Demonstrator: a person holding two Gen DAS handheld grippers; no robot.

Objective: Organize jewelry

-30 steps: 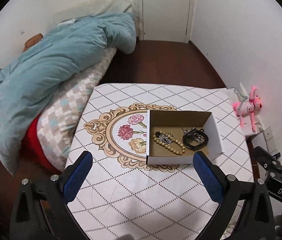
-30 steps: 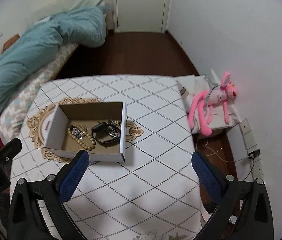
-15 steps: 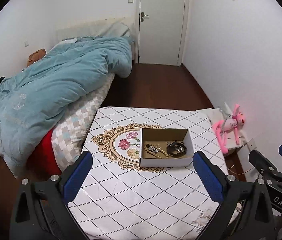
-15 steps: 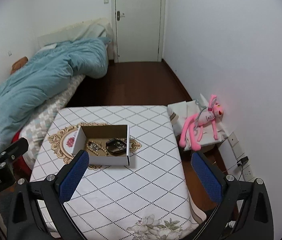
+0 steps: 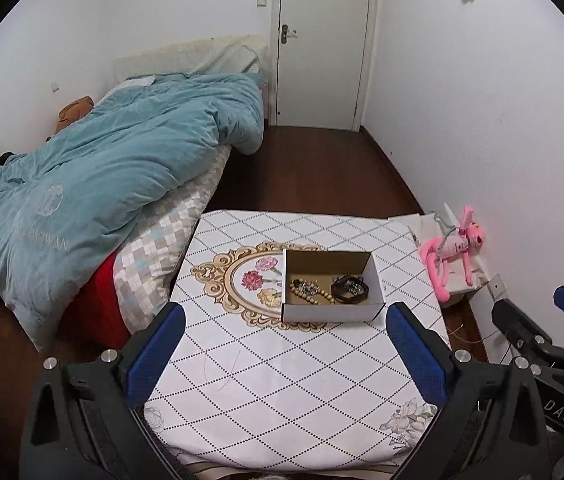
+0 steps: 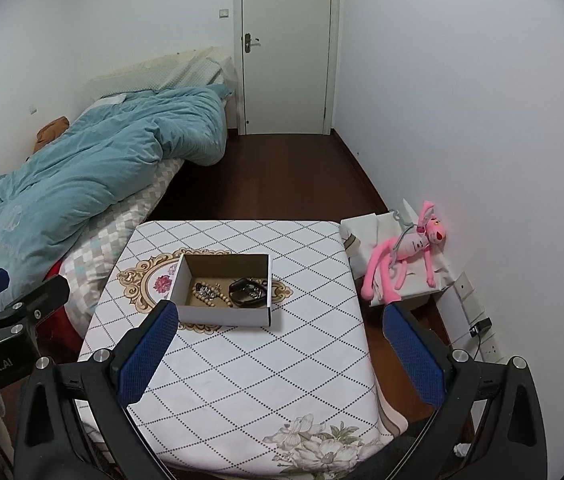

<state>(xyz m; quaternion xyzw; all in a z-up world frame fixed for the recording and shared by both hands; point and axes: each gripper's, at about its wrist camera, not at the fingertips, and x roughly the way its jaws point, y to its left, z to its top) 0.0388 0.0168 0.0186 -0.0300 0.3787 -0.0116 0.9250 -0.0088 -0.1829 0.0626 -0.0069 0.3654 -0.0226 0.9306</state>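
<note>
The box (image 5: pixel 331 312) is matt cardboard, white outside, raw brown inside. The beads (image 5: pixel 309 294) look like smooth wood; at their 3 o'clock, the band (image 5: pixel 349 289) is glossy black. The tablecloth (image 5: pixel 282 392) is smooth printed cloth. The pads (image 5: pixel 415 354) are textured blue rubber on matt black plastic. The floor (image 6: pixel 282 176) is glossy dark wood. The quilt (image 5: pixel 102 184) is soft, matt cloth.
</note>
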